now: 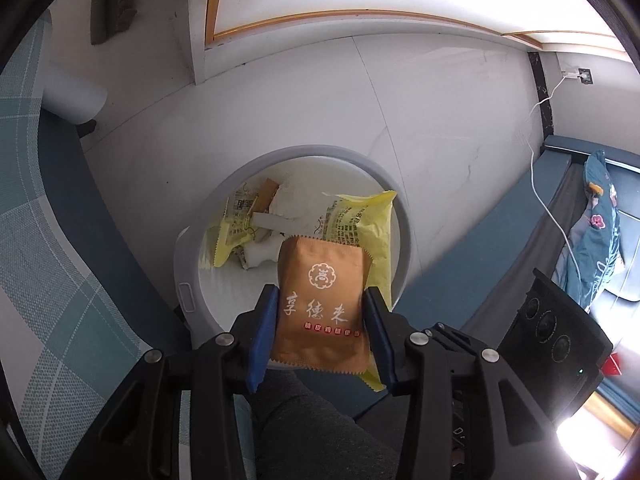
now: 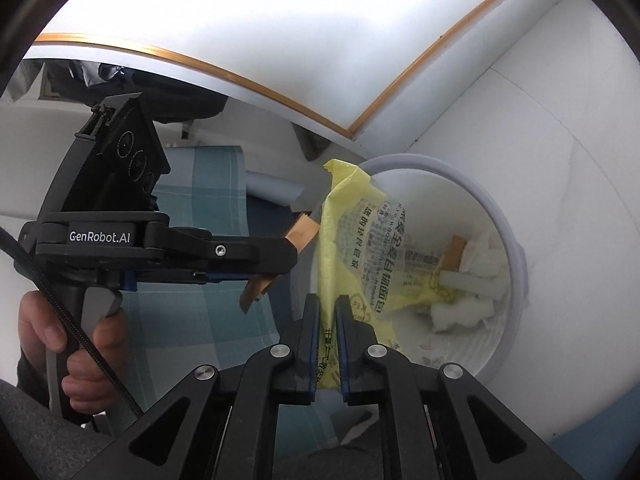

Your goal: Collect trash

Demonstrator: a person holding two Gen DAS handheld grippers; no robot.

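An orange-brown snack packet with white characters is held over the white round bin by my left gripper, whose blue pads press on both its sides. From the right wrist view that left gripper shows side-on, held by a hand, with the packet's edges sticking out. A yellow bread wrapper hangs over the bin's rim and runs between the pads of my right gripper, which stand slightly apart. The bin holds white tissue and other wrappers.
A bed with a teal checked sheet lies left of the bin. A white cable hangs down the wall at right, above a blue bench and a floral cloth. A grey-clad leg is below the grippers.
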